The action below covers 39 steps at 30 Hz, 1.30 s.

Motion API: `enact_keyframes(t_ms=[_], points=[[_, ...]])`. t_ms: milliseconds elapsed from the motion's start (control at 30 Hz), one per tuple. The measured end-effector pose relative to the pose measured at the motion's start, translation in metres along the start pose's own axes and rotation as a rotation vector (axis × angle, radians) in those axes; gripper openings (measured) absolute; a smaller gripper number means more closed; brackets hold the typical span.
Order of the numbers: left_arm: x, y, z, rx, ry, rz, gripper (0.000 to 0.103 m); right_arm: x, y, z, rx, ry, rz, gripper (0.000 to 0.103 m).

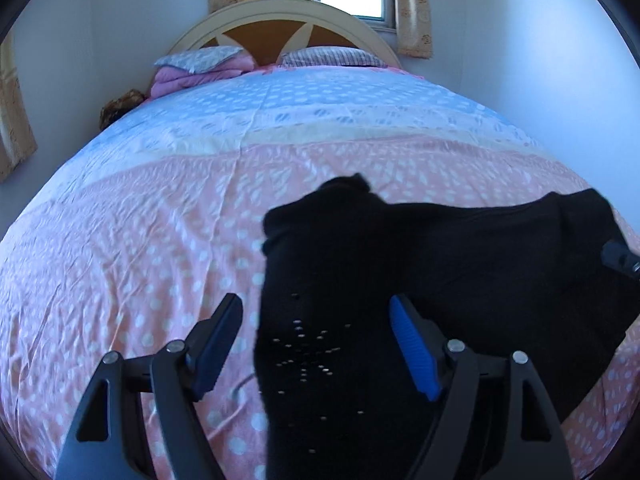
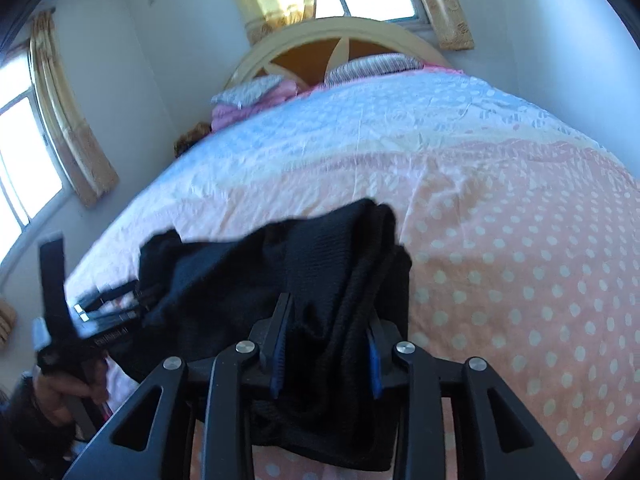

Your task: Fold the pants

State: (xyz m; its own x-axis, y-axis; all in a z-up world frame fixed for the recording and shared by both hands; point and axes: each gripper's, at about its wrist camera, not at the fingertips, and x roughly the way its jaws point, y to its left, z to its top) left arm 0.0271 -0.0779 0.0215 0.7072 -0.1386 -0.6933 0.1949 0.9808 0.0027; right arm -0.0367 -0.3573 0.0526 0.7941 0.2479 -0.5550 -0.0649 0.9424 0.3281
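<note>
A: A bedroom is shown: a bed (image 1: 160, 216) under a dotted pink and blue cover, pillows and a headboard at its far end, curtained windows behind. Where are the pants?

B: The black pants (image 1: 440, 248) are bunched near the foot edge of the bed, toward its right side.

A: And the left claw (image 1: 316, 344)?

B: Its jaws are spread wide. One edge of the cloth lies between them, but no pad is seen pressing it.

A: The right claw (image 2: 328, 352)?

B: A thick fold is gathered between its blue pads (image 2: 374, 364), which appear to be closed on it, though the grip cannot be judged as firm.

A: What could go wrong?

B: Probably the fold could slip from the right claw if that grip is slack. With the left side unheld, the pants could be dragged into a heap rather than laid flat. Layers may also be caught unevenly, and a crooked crease would be set.
</note>
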Motion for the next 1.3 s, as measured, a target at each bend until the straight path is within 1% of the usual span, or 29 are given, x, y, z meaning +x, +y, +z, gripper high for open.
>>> enact_keyframes(t_ms=[67, 133, 200, 233, 267, 300, 400, 433, 500, 533, 567, 633, 667, 700, 767, 800, 833, 900, 933, 967, 1000, 1033, 1100, 1133, 1167, 1233, 1267, 1300], points=[[0.002, 0.008, -0.001, -0.024, 0.002, 0.001, 0.083, -0.015, -0.012, 0.005, 0.078, -0.08, 0.026, 0.035], [0.004, 0.012, -0.003, -0.032, 0.0, 0.001, 0.086, -0.034, -0.026, 0.009, 0.14, -0.164, -0.004, 0.035], [0.004, 0.013, -0.005, -0.035, -0.007, 0.003, 0.087, -0.049, -0.036, 0.013, 0.182, -0.218, -0.041, 0.035], [0.004, 0.012, -0.006, -0.031, -0.01, 0.006, 0.088, -0.053, -0.039, 0.015, 0.193, -0.23, -0.038, 0.035], [0.003, 0.01, -0.006, -0.025, -0.012, 0.012, 0.089, -0.056, -0.039, 0.018, 0.188, -0.228, -0.005, 0.035], [0.003, 0.01, -0.005, -0.018, -0.012, 0.016, 0.089, -0.057, -0.035, 0.023, 0.157, -0.205, 0.048, 0.035], [0.002, 0.014, -0.005, -0.017, -0.002, 0.002, 0.09, -0.05, -0.011, 0.029, 0.035, -0.121, 0.167, 0.035], [0.0, 0.017, -0.006, -0.017, 0.001, 0.002, 0.09, -0.043, -0.001, 0.028, -0.002, -0.074, 0.225, 0.035], [-0.004, 0.022, -0.011, 0.002, -0.005, 0.011, 0.09, -0.03, 0.013, 0.022, -0.044, 0.005, 0.288, 0.035], [-0.007, 0.025, -0.014, 0.011, -0.011, 0.016, 0.09, -0.018, 0.019, 0.018, -0.08, 0.064, 0.288, 0.035], [-0.01, 0.029, -0.017, 0.008, -0.015, 0.013, 0.09, -0.008, 0.023, 0.012, -0.108, 0.111, 0.259, 0.035], [-0.016, 0.042, -0.022, -0.031, -0.011, -0.009, 0.09, 0.019, 0.024, -0.001, -0.15, 0.253, 0.156, 0.036], [-0.018, 0.048, -0.024, -0.053, -0.003, -0.016, 0.09, 0.023, 0.023, -0.006, -0.156, 0.255, 0.158, 0.036], [-0.021, 0.055, -0.025, -0.074, -0.002, -0.034, 0.09, 0.02, 0.023, -0.005, -0.15, 0.234, 0.172, 0.036], [-0.027, 0.058, -0.023, -0.083, -0.005, -0.04, 0.09, 0.015, 0.021, 0.002, -0.125, 0.23, 0.191, 0.036], [-0.031, 0.056, -0.019, -0.074, -0.017, -0.032, 0.09, 0.009, 0.021, 0.006, -0.114, 0.193, 0.206, 0.036], [-0.037, 0.052, -0.014, -0.053, -0.046, -0.003, 0.09, -0.002, 0.017, 0.011, -0.079, 0.112, 0.24, 0.036], [-0.047, 0.045, -0.003, -0.004, -0.107, 0.007, 0.09, -0.016, 0.003, 0.019, 0.044, -0.011, 0.303, 0.037], [-0.051, 0.039, 0.003, 0.029, -0.132, -0.006, 0.09, -0.021, -0.006, 0.02, 0.108, -0.06, 0.316, 0.043], [-0.052, 0.034, 0.01, 0.058, -0.148, -0.016, 0.09, -0.025, -0.011, 0.02, 0.14, -0.092, 0.311, 0.046], [-0.051, 0.031, 0.015, 0.07, -0.153, -0.023, 0.09, -0.027, -0.015, 0.021, 0.152, -0.116, 0.297, 0.047], [-0.047, 0.029, 0.022, 0.07, -0.145, -0.043, 0.09, -0.026, -0.015, 0.019, 0.147, -0.12, 0.299, 0.047], [-0.024, 0.028, 0.036, 0.024, -0.062, -0.12, 0.09, -0.022, -0.01, 0.017, 0.133, -0.084, 0.346, 0.047], [-0.013, 0.029, 0.04, -0.002, -0.024, -0.144, 0.09, -0.018, -0.007, 0.015, 0.117, -0.057, 0.364, 0.047], [0.002, 0.029, 0.045, -0.034, 0.022, -0.161, 0.086, -0.011, 0.001, 0.011, 0.084, -0.027, 0.359, 0.047], [0.038, 0.037, 0.052, -0.097, 0.123, -0.129, 0.084, 0.0, 0.017, 0.004, 0.008, 0.038, 0.326, 0.047], [0.052, 0.041, 0.05, -0.142, 0.168, -0.154, 0.085, 0.005, 0.023, 0.001, -0.024, 0.075, 0.299, 0.047], [0.065, 0.05, 0.049, -0.215, 0.208, -0.202, 0.086, 0.014, 0.026, -0.004, -0.046, 0.108, 0.264, 0.047]])
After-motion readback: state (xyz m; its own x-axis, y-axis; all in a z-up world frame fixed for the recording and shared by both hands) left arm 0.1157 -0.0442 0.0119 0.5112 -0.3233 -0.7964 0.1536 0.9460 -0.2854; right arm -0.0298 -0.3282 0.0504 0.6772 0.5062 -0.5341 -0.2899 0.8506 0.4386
